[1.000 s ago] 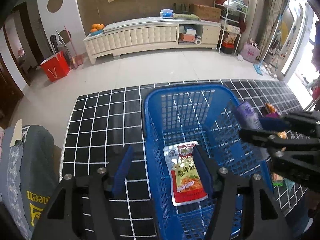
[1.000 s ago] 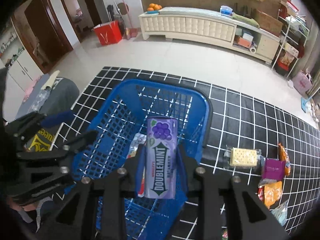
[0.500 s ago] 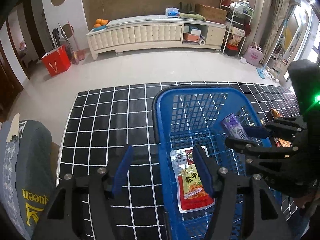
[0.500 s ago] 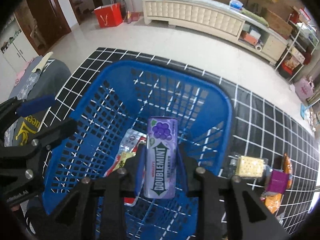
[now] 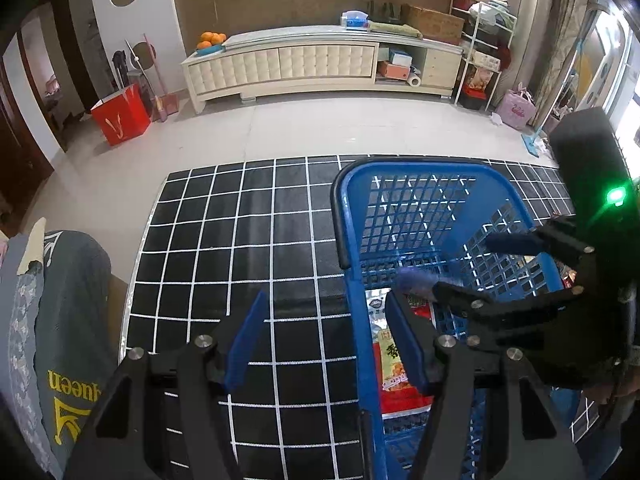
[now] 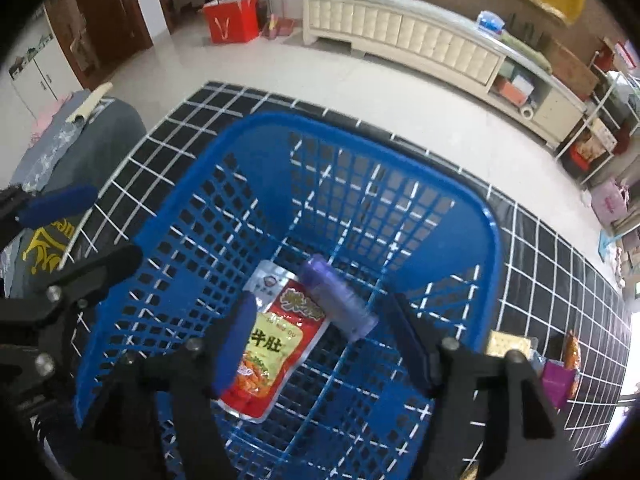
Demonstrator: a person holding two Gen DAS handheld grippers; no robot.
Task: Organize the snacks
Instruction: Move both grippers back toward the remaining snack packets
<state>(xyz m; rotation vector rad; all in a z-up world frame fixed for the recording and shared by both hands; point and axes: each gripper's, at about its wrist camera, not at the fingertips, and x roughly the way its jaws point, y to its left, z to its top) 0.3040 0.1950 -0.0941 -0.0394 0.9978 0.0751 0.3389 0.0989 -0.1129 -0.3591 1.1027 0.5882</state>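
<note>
Nearest, the right gripper [image 6: 324, 340] hangs over the blue plastic mesh basket [image 6: 486, 216], jaws opening, nothing between them. Just beyond, the purple cylindrical gum tube [image 6: 338, 298] lies blurred against the red foil snack pouch [image 6: 274, 340]. It should lift clear straight up. The left gripper [image 5: 324, 338], jaws spread and empty, straddles the basket's left rim; loose snack packets [image 6: 556, 376] wait far right.

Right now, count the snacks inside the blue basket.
2. A red pouch lies flat on the basket floor; a purple gum tube sits beside its upper right edge. Others may be hidden.
</note>
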